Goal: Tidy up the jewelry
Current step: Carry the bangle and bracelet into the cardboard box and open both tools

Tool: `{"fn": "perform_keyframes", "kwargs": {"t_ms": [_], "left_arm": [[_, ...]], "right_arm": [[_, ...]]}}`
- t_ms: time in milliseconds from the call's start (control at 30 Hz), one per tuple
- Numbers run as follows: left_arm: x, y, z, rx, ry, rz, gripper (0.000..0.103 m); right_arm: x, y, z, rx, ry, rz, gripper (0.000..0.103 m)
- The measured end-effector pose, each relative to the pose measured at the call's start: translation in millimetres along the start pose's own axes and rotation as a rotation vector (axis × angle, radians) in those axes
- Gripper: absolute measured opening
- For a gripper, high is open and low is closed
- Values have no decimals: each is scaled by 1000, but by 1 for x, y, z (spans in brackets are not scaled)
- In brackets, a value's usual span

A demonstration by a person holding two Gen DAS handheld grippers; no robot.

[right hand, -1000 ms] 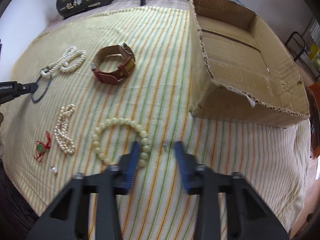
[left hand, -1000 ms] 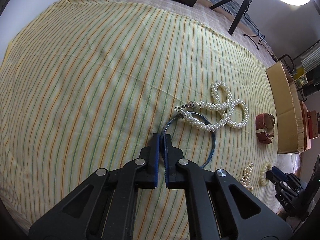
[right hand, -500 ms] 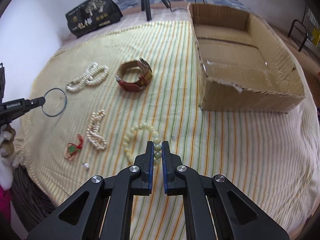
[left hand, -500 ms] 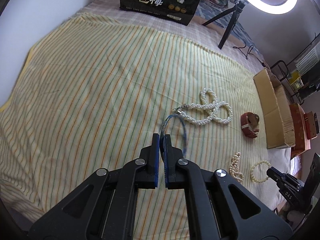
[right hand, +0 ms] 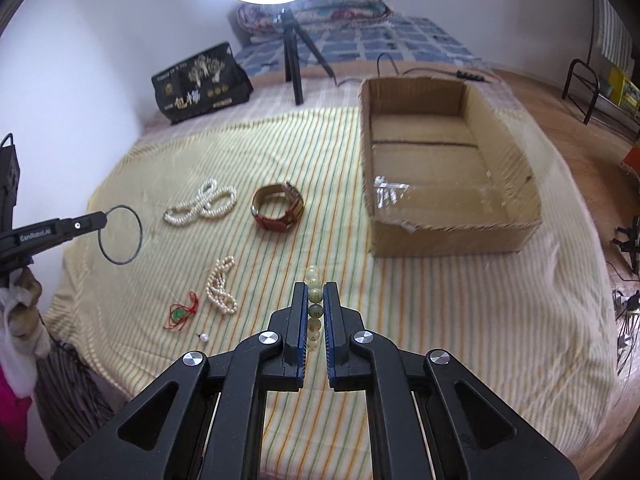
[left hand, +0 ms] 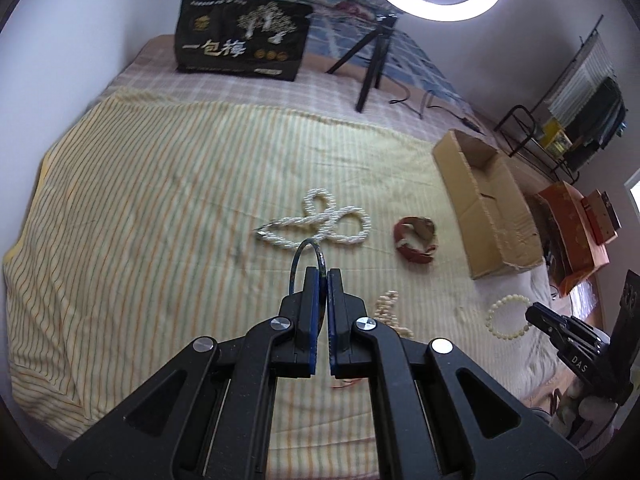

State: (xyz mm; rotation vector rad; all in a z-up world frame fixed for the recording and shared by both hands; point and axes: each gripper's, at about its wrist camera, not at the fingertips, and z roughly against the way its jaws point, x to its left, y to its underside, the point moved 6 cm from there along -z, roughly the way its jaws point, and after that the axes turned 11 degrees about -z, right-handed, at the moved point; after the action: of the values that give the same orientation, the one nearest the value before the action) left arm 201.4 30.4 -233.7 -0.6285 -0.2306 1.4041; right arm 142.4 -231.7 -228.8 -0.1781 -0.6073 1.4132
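My left gripper [left hand: 322,273] is shut on a thin dark-blue ring bangle [left hand: 297,258], held in the air above the striped cloth [left hand: 160,200]. In the right wrist view that bangle [right hand: 138,228] hangs at the far left. My right gripper [right hand: 315,286] is shut on a pale bead bracelet [right hand: 314,298], also lifted off the cloth. Left lying are a twisted pearl necklace [right hand: 202,204], a brown leather watch [right hand: 278,210], a small pearl bracelet [right hand: 220,290], a red-cord pendant [right hand: 182,312] and a loose pearl [right hand: 204,337].
An open cardboard box [right hand: 448,236] stands on the cloth's right side. Behind the cloth are a black bag [left hand: 242,46] and a ring light on a tripod [left hand: 372,68]. A white-gloved hand [right hand: 16,308] carries the left gripper.
The right gripper went from open around the bead bracelet to shut on it. Both grippers have risen, lifting bangle and bracelet off the cloth; the bangle came clear of the pearl necklace.
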Motion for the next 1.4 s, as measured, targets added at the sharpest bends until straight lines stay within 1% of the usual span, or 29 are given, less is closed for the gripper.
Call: {"fn": "perform_keyframes", "kwargs": {"t_ms": [300, 400, 600, 833, 1033, 1233, 1400], "left_arm": [[-66, -22, 10, -43, 76, -97, 1], [-89, -31, 8, -49, 107, -124, 1], [-128, -46, -6, -53, 141, -168, 1], [-173, -62, -29, -48, 178, -212, 1], [-214, -76, -59, -33, 197, -253, 1], [-241, -84, -81, -20, 208, -285, 1], [-255, -86, -100, 2, 212, -296, 1]], "right_arm": [[-13, -27, 34, -99, 6, 4, 6], [-19, -39, 40, -123, 14, 8, 6], [-36, -62, 46, -160, 41, 21, 6], [-58, -100, 39, -181, 61, 16, 6], [-73, -129, 24, -189, 73, 12, 6], [-86, -152, 0, -172, 83, 7, 6], [-94, -162, -23, -149, 90, 6, 6]]}}
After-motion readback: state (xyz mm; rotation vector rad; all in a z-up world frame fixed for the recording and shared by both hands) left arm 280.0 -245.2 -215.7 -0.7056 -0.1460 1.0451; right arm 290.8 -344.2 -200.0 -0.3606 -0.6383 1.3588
